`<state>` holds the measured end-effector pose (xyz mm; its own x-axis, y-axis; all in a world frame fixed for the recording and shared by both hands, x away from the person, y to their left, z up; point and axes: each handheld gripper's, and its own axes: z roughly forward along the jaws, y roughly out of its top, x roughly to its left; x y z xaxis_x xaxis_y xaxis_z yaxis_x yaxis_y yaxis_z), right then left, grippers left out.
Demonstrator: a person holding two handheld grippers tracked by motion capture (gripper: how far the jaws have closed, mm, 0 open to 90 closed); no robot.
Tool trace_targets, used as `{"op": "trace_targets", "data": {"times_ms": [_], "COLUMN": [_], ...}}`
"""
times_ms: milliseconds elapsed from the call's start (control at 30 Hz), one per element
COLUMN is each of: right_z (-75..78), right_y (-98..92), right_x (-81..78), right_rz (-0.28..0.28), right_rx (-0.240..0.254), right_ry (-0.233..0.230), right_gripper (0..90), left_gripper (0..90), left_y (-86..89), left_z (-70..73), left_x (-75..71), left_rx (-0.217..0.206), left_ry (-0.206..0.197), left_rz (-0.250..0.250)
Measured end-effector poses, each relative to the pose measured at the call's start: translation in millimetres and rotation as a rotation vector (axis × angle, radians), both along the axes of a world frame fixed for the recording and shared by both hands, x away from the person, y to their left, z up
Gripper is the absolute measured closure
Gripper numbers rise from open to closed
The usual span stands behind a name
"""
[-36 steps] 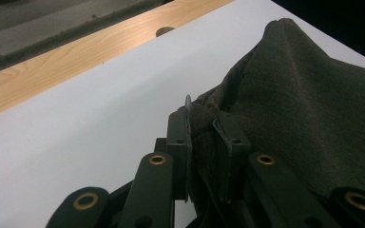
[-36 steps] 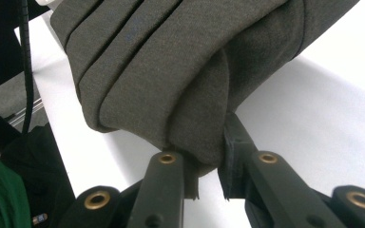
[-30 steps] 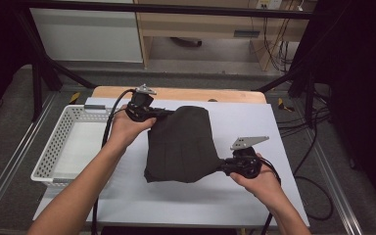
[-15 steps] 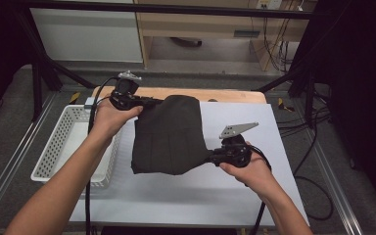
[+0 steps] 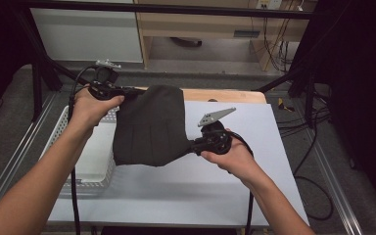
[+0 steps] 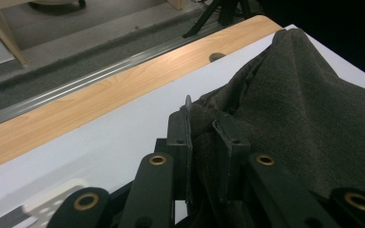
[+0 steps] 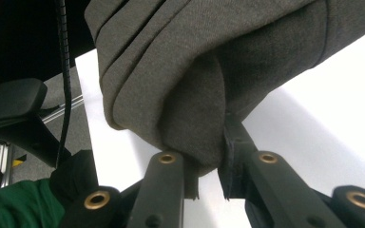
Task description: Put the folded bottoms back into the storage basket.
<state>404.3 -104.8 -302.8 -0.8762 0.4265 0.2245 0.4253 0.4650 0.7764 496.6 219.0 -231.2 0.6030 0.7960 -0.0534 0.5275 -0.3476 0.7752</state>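
A dark grey folded cloth (image 5: 152, 127) hangs in the air between my two grippers, above the white table top (image 5: 200, 191). My left gripper (image 5: 127, 91) is shut on the cloth's far left corner; in the left gripper view the fabric (image 6: 285, 104) is pinched between its jaws (image 6: 208, 130). My right gripper (image 5: 192, 145) is shut on the near right corner, and the right gripper view shows a bunched fold of cloth (image 7: 195, 80) clamped in its jaws (image 7: 209, 166). The cloth's lower edge hangs partly over the basket.
A white perforated basket (image 5: 93, 161) sits at the table's left side, below the cloth's left edge. A wooden strip (image 5: 225, 94) runs along the table's far edge. Black cables (image 5: 73, 196) trail from both grippers. Metal frame rails flank the table.
Both hands have lifted the cloth off the table and carried it leftward, toward the basket. Both grips have stayed the same.
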Motion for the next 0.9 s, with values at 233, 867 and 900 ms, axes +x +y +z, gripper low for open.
{"op": "trace_targets", "data": {"times_ms": [233,867,900], "right_z": [8.7,10.9,10.3], "right_y": [24.1,103.1,107.3], "right_x": [14.3,31.6,32.4], "right_rz": [0.034,0.112,0.115], "right_rx": [0.018,0.026,0.028], "right_ry": [-0.008,-0.003,-0.002], "right_gripper": [80.5,80.5,80.5], "left_gripper": [78.5,78.5,78.5], "left_y": [28.4,98.8,102.6], "left_z": [12.5,17.8,17.8], "left_x": [-0.5,-3.3,-3.5], "left_rx": [0.002,0.062,0.062], "left_ry": [-0.002,0.005,0.005], "left_rz": [0.044,0.146,0.151]}}
